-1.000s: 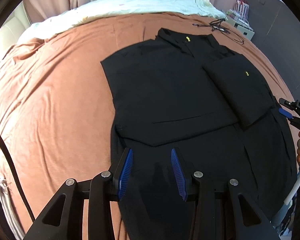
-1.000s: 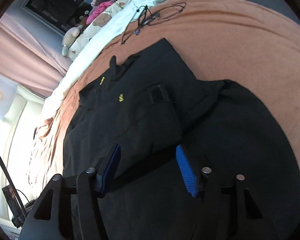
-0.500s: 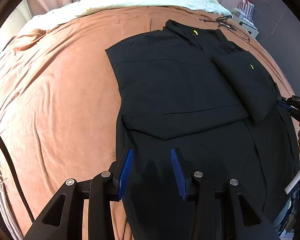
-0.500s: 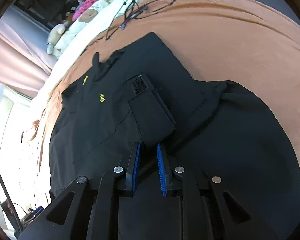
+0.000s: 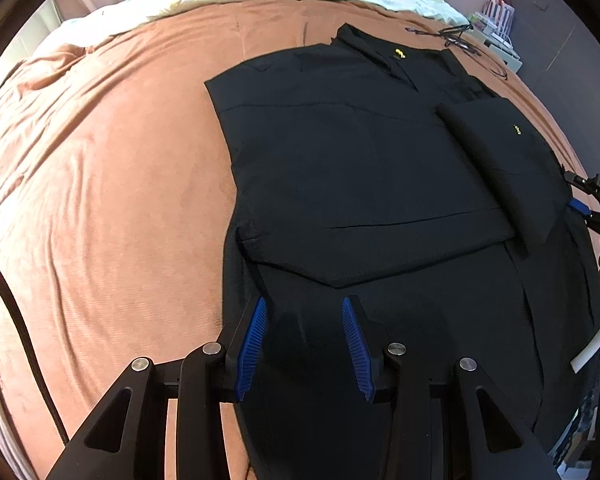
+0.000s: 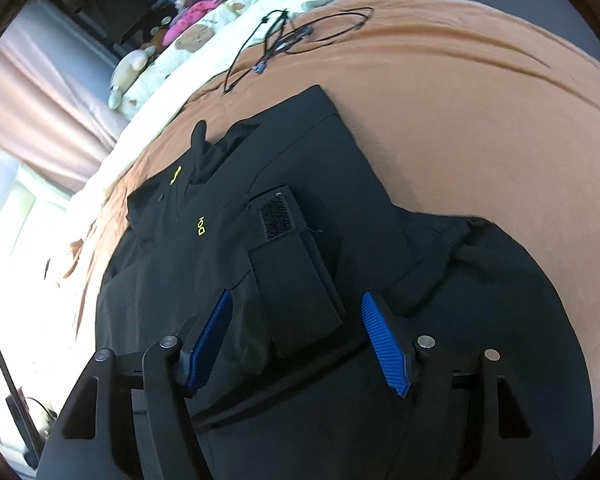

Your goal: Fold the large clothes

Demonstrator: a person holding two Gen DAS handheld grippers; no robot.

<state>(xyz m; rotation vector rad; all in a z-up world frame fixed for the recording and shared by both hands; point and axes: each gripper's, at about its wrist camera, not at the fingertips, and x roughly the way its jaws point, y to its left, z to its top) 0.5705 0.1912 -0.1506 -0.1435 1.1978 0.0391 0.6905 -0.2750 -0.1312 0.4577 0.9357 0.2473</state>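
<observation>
Your left gripper hangs over the hem end of the black coat, jaws partly spread with nothing in them, fabric just showing in the gap. The coat lies flat on the brown bedspread, collar toward the pillows. Looks like both sleeves are already folded in across the chest, so the side folds seem done. On the right, your other gripper has just been opening its jaws; they straddle the cuff end of that folded sleeve without pinching it. What's left, I'd guess: grab the hem and bring the bottom up toward the collar, maybe twice.
</observation>
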